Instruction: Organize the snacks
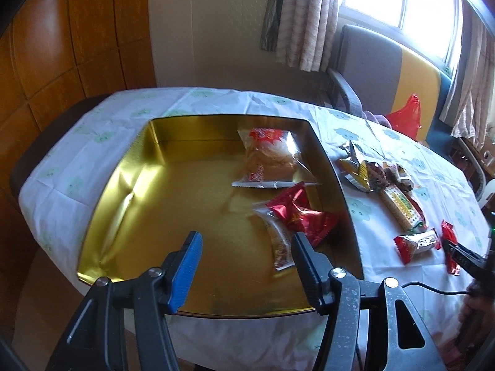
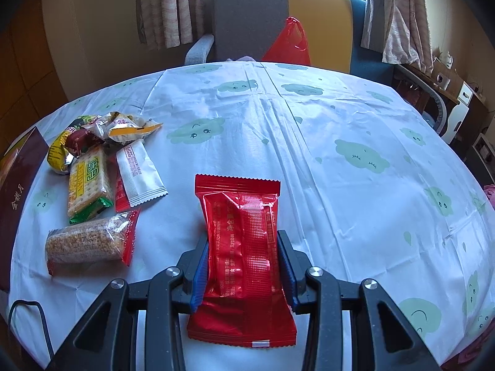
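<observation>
An open gold tin [image 1: 185, 204] lies on the cloud-print tablecloth. It holds a clear bag of pastry [image 1: 269, 157], a crumpled red packet [image 1: 301, 216] and a clear-wrapped snack [image 1: 280, 247]. My left gripper [image 1: 246, 236] hovers over the tin's near half, open, with nothing between its pads. To the right of the tin my right gripper [image 2: 243, 241] is shut on a flat red packet [image 2: 244, 216], which rests on the cloth. The right wrist view shows a pile of loose snacks to its left: a yellow-green cracker pack [image 2: 88, 182], a white packet [image 2: 140, 173] and a rice bar [image 2: 86, 244].
A grey and yellow chair [image 2: 247, 15] with a red plastic bag [image 2: 290, 43] stands behind the table. The tin's brown outer wall [image 2: 18, 191] borders the snack pile on the left. A black cable [image 2: 27, 309] trails over the near edge. Bare cloth spreads to the right.
</observation>
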